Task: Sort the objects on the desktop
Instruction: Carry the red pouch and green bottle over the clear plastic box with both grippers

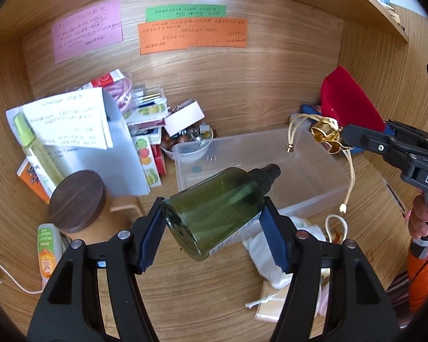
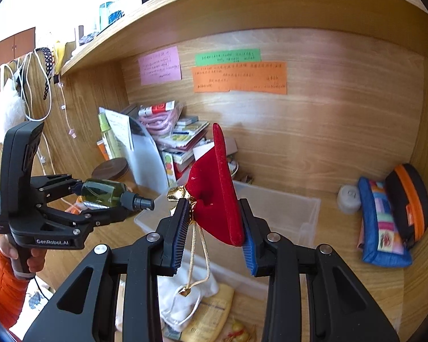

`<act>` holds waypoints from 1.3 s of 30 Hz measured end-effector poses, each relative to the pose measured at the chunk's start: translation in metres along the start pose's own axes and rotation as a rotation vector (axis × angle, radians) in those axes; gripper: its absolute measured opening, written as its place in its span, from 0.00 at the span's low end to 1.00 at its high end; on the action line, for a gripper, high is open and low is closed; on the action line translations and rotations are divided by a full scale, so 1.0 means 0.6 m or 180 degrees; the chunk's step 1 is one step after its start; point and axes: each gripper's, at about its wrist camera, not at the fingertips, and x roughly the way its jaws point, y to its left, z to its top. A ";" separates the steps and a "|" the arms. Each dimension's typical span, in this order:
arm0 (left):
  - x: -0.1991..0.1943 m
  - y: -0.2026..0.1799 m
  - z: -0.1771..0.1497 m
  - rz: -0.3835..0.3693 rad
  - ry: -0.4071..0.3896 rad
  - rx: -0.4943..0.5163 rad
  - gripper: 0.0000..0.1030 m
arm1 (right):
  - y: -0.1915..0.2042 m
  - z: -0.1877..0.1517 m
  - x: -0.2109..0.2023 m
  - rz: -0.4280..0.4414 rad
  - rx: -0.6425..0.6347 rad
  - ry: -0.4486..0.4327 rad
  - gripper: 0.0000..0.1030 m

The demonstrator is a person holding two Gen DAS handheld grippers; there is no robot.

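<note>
My left gripper (image 1: 214, 222) is shut on a dark green spray bottle (image 1: 214, 208) with a black nozzle, held on its side above the desk near the front of a clear plastic bin (image 1: 314, 171). The bottle also shows in the right wrist view (image 2: 105, 193). My right gripper (image 2: 214, 228) is shut on a red velvet pouch (image 2: 216, 188) with a gold trimmed neck and gold cords, held above the bin (image 2: 285, 213). In the left wrist view the pouch (image 1: 348, 99) hangs at the bin's right end.
A stack of papers, books and boxes (image 1: 100, 131) stands at the back left with a wooden-lidded jar (image 1: 77, 199). White and cream cloth bags (image 1: 274, 270) lie in front of the bin. A blue patchwork case (image 2: 382, 228) and a black-orange case (image 2: 408, 199) lie right.
</note>
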 end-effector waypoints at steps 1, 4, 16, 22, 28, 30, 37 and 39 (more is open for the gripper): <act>0.001 -0.001 0.004 -0.0003 -0.0008 0.0002 0.62 | -0.001 0.005 0.002 -0.0014 -0.0016 -0.0010 0.30; 0.008 -0.004 0.015 -0.0014 -0.0022 0.0011 0.62 | -0.007 0.019 0.007 -0.0054 -0.0054 -0.0033 0.30; 0.069 -0.009 0.036 -0.0070 0.0088 0.0040 0.62 | -0.043 0.034 0.067 -0.0182 -0.0100 0.0128 0.30; 0.104 -0.010 0.039 -0.0086 0.0174 0.0054 0.62 | -0.057 0.025 0.100 -0.0198 -0.0076 0.0253 0.30; 0.133 -0.008 0.046 -0.0068 0.0236 0.0072 0.62 | -0.069 0.020 0.122 -0.0203 -0.0078 0.0341 0.30; 0.142 -0.008 0.047 -0.0065 0.0259 0.0082 0.62 | -0.072 0.019 0.129 -0.0205 -0.0083 0.0375 0.31; 0.178 -0.006 0.047 -0.0054 0.0395 0.0130 0.62 | -0.080 0.003 0.157 -0.0191 -0.0112 0.0537 0.31; 0.188 -0.007 0.046 -0.0039 0.0445 0.0161 0.62 | -0.081 -0.002 0.162 -0.0191 -0.0134 0.0577 0.31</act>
